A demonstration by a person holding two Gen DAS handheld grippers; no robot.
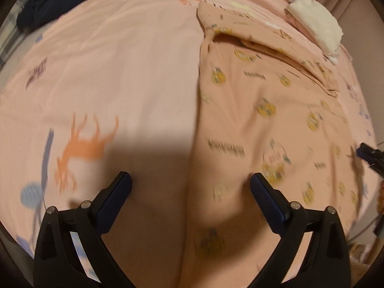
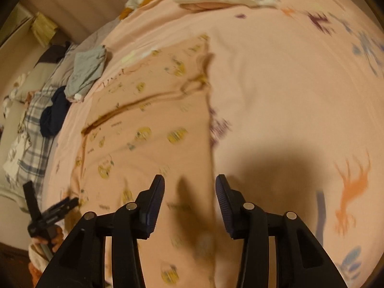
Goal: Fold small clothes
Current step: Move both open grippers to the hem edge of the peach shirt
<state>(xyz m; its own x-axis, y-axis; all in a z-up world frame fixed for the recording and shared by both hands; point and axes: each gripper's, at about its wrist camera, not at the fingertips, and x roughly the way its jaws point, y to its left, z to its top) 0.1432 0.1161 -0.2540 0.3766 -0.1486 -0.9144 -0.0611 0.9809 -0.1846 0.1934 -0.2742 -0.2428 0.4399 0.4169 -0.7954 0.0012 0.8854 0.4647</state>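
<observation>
A peach garment with yellow prints (image 1: 264, 100) lies spread flat on the pink bed sheet (image 1: 134, 67), with a fold across its upper part. It also shows in the right wrist view (image 2: 148, 124). My left gripper (image 1: 190, 187) is open and empty, hovering over the garment's left edge. My right gripper (image 2: 190, 189) is open and empty above the garment's right edge. The right gripper shows at the far right of the left wrist view (image 1: 370, 154). The left gripper shows at the lower left of the right wrist view (image 2: 48, 212).
A folded white cloth (image 1: 316, 21) lies at the far right. A grey folded garment (image 2: 87, 72) and a dark navy garment (image 2: 54, 117) lie near the bed's edge, beside a plaid cloth (image 2: 31, 129). The sheet (image 2: 288, 84) carries animal prints.
</observation>
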